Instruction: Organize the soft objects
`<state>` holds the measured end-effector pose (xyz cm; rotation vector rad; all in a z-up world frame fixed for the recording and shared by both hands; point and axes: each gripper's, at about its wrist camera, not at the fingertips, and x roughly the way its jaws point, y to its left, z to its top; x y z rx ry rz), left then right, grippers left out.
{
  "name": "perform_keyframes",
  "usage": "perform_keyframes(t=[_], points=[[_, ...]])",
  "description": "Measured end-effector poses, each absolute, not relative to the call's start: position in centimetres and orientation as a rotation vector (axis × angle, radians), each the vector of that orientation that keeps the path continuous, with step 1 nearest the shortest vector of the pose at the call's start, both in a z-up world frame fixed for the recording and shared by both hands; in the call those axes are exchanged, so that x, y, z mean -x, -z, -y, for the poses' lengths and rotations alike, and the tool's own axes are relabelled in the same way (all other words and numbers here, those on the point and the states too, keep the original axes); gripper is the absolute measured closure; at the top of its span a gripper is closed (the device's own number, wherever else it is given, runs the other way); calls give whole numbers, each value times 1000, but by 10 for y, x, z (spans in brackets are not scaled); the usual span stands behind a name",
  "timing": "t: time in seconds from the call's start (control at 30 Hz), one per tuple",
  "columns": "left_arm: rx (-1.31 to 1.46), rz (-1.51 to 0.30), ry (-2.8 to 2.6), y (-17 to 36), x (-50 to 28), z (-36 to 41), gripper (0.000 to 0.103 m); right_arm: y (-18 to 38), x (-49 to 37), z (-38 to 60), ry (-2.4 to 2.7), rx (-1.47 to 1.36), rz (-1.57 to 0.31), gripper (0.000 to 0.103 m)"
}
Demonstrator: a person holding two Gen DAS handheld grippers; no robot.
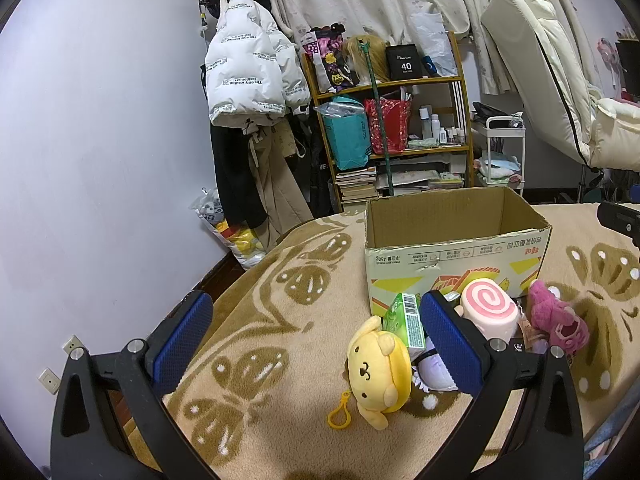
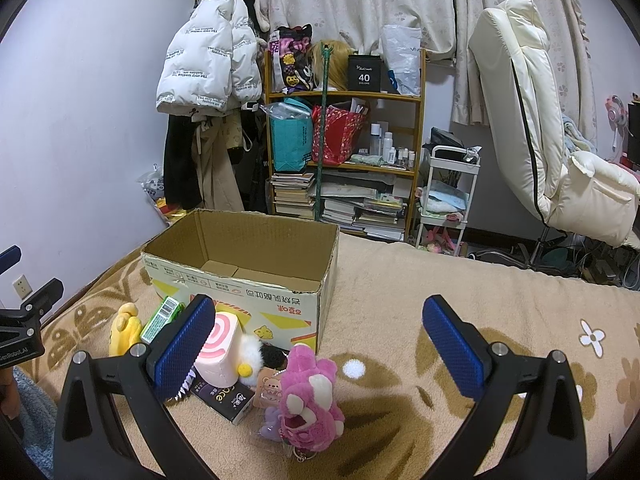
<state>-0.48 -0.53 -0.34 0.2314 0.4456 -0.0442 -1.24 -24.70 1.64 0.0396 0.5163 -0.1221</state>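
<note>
An open cardboard box (image 1: 456,256) (image 2: 240,280) stands empty on the blanket-covered bed. In front of it lie a yellow dog plush (image 1: 378,372) (image 2: 125,328), a pink swirl-roll plush (image 1: 486,308) (image 2: 220,350), a pink bear plush (image 1: 558,318) (image 2: 310,398), a green carton (image 1: 408,320) (image 2: 160,320), a dark packet (image 2: 224,398) and a purple plush (image 1: 434,372). My left gripper (image 1: 316,344) is open, above the bed left of the pile. My right gripper (image 2: 320,354) is open, above the pink bear.
The beige patterned blanket (image 1: 280,320) (image 2: 480,300) covers the bed. Behind it stand a cluttered wooden shelf (image 1: 392,120) (image 2: 344,140), hanging jackets (image 1: 248,72), a white cart (image 2: 444,200) and a cream reclining chair (image 2: 540,140). The left gripper's frame shows at the right wrist view's left edge (image 2: 24,320).
</note>
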Motion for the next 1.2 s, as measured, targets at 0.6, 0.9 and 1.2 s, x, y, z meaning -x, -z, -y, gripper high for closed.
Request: perform_keyframes(t=[0.6,0.9,1.2], points=[[-235,-472,22,11,-3,-1,1,-15,12,248,123,-39,-521,0],[-254,-583,15,24,-24,-2,1,-5,10,253,139,-56,-564,0],[-279,-693,45,41,-45,7,1,9,-8,261,125,-110,-658,0]])
